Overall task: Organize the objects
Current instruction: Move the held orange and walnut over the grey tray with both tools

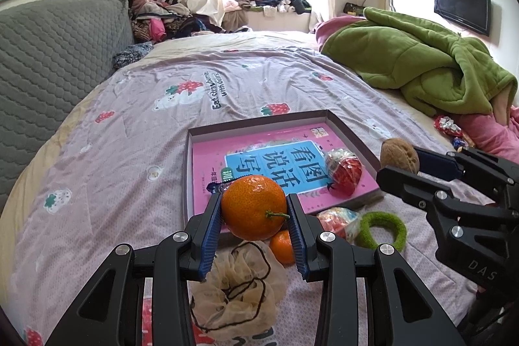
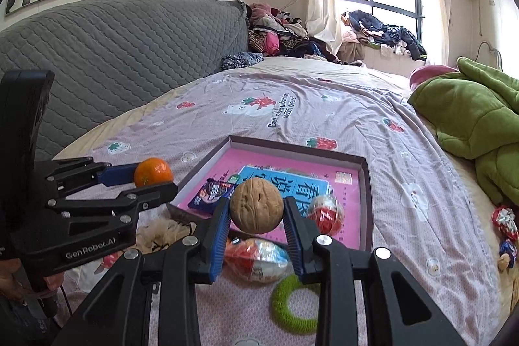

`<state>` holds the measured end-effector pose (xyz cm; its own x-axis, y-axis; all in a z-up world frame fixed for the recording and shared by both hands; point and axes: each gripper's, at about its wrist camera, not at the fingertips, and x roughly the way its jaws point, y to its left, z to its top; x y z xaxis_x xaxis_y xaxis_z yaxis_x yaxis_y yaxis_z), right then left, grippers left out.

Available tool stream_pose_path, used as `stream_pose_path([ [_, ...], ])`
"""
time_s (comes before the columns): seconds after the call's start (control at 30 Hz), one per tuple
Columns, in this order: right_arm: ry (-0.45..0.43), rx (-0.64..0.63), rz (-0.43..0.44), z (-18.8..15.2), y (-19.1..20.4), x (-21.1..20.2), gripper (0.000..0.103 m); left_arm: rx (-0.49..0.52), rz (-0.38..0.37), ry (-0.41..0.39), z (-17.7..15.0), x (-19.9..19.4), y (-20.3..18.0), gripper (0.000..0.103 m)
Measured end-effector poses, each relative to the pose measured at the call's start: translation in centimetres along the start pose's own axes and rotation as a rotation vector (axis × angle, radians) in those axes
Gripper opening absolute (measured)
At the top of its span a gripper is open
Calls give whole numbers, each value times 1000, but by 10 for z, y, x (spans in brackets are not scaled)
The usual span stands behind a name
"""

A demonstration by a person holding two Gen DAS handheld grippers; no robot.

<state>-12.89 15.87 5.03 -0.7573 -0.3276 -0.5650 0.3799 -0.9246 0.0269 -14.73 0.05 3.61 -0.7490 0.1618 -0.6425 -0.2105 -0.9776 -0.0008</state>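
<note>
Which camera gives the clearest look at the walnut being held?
The right wrist view. There the walnut sits large and centred between the right gripper fingers, its shell ridges visible. In the left wrist view the walnut appears small near the right side, seen side-on, partly hidden by the gripper's fingers.

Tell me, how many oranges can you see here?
2. One orange is gripped in the left tool, raised above the bed. A smaller orange lies on the bedspread just below it, beside the mesh pouch. Others could be hidden behind the tools.
</note>
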Motion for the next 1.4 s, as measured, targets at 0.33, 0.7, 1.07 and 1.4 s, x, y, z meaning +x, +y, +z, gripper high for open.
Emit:
stream_pose_path([
  [0.33,-31,-18,6,16,1,9,33,-14,9,-22,16,6,16,40],
  [0.7,-33,-25,-6,20,-6,25,33,-5,22,-41,33,25,27,40],
  [1.07,-3,-15,-15,18,-18,48,33,-25,25,-6,33,55,40,40],
  [1.4,70,-13,-8,6,-25,77,33,-25,20,63,19,88,43,40],
])
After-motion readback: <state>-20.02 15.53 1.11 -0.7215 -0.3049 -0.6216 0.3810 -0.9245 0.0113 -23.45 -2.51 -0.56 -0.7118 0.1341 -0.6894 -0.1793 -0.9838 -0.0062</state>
